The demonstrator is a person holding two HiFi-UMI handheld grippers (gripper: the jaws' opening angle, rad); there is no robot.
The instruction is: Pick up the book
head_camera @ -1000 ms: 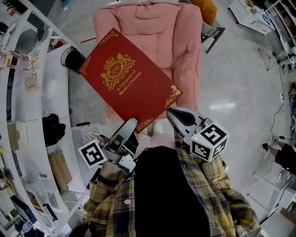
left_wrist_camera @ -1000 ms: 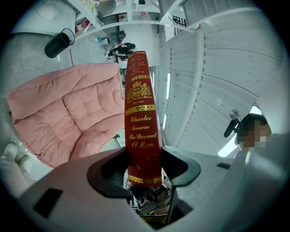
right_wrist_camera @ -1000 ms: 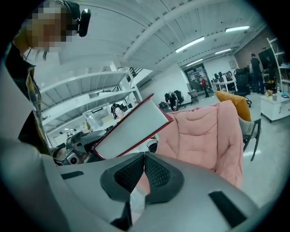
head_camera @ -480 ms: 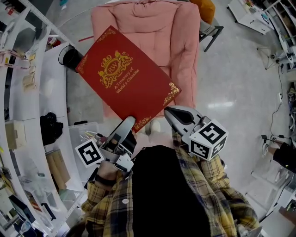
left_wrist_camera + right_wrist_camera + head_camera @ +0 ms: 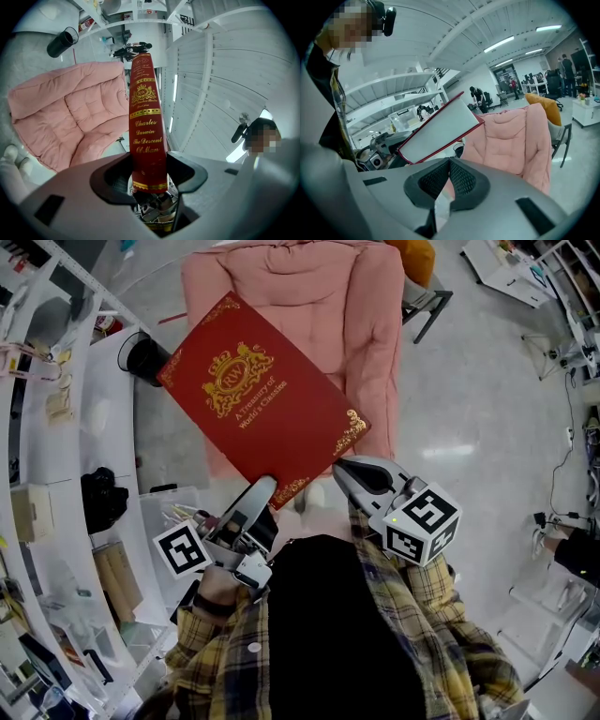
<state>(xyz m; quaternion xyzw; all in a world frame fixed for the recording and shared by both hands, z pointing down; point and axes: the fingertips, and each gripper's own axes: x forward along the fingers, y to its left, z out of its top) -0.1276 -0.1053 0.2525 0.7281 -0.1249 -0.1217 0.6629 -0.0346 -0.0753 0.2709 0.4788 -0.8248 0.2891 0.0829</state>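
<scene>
A large red book with gold ornament on its cover hangs in the air, tilted, in front of the pink chair. My left gripper is shut on the book's lower corner. In the left gripper view the gold-lettered spine stands upright between the jaws of the left gripper. My right gripper sits just right of that corner, shut and empty, apart from the book. Its own view shows the right gripper with its pads meeting, and the book's grey page edge beyond.
A pink padded chair stands behind the book, with an orange cushion at its right. A black cylinder and white shelving are at the left. A clear box sits below the shelves. Grey floor lies at the right.
</scene>
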